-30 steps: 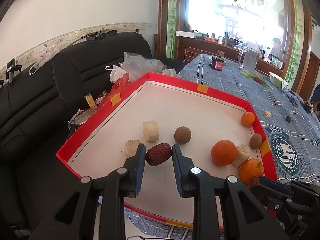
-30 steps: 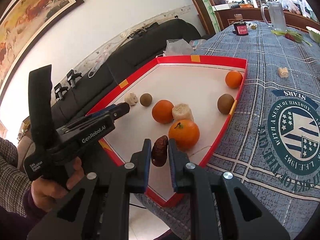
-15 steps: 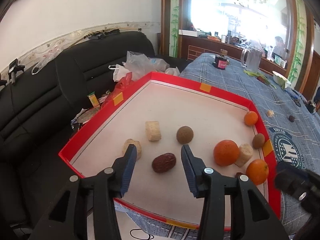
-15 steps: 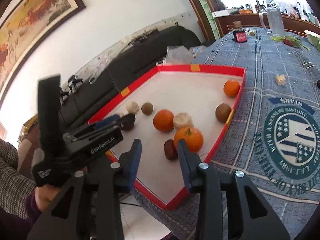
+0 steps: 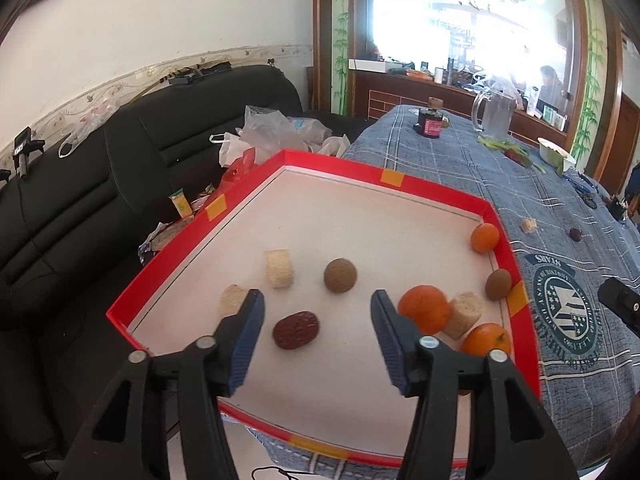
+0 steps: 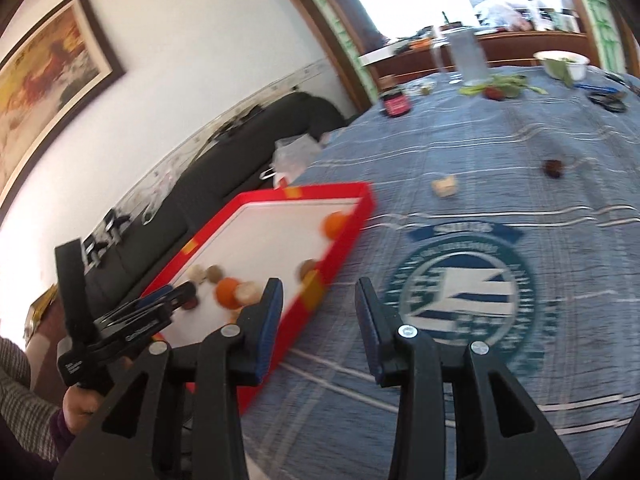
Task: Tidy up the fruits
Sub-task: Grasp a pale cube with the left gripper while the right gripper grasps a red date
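Left wrist view. The left gripper (image 5: pixel 316 320) is hanging over the near end of the red tray (image 5: pixel 424 186), its jaws standing wide, having just been opening, and gripping nothing. The red date (image 5: pixel 296 330) is lying on the tray floor between the fingers, nearer the left one, touching neither. Beyond the jaws a brown round fruit (image 5: pixel 340 275) and a pale chunk (image 5: pixel 280 269) are sitting. Right of the right finger an orange (image 5: pixel 425 307) is touching a second pale chunk (image 5: pixel 464 314).

Right wrist view, blurred. The right gripper (image 6: pixel 318 306) is hovering over the blue tablecloth (image 6: pixel 480 160), jaws parted narrowly, having just opened, with nothing between them. The tray is lying left of the jaws. Far beyond them a loose pale chunk (image 6: pixel 444 186) and a dark date (image 6: pixel 554 168) are resting on the cloth.
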Demonstrator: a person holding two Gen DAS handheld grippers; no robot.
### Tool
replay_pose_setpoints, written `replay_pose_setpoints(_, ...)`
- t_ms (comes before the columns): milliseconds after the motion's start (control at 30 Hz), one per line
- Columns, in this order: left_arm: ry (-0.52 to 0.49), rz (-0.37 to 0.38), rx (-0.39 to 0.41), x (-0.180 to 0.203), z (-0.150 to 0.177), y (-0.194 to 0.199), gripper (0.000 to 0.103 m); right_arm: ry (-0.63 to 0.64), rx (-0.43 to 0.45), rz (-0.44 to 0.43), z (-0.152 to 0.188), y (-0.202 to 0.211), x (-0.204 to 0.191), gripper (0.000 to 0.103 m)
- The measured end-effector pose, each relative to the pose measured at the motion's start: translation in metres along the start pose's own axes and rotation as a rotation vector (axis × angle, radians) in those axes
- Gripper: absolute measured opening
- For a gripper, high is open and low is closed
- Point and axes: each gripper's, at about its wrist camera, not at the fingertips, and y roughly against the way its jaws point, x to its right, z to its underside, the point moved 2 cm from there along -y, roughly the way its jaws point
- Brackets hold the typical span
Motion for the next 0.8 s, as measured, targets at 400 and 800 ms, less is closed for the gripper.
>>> replay_pose_setpoints(400,-0.068,0.026,0.045,0.038,-0.016,0.018,0.064,-0.089,0.025,0.187,-0.06,0.03,0.086,0.039)
replay_pose_setpoints(800,-0.185,0.061,0.077,0.097,-0.045,0.031,0.067,-0.134,-0.106,0.42,-0.114,-0.044,0.171,0.04)
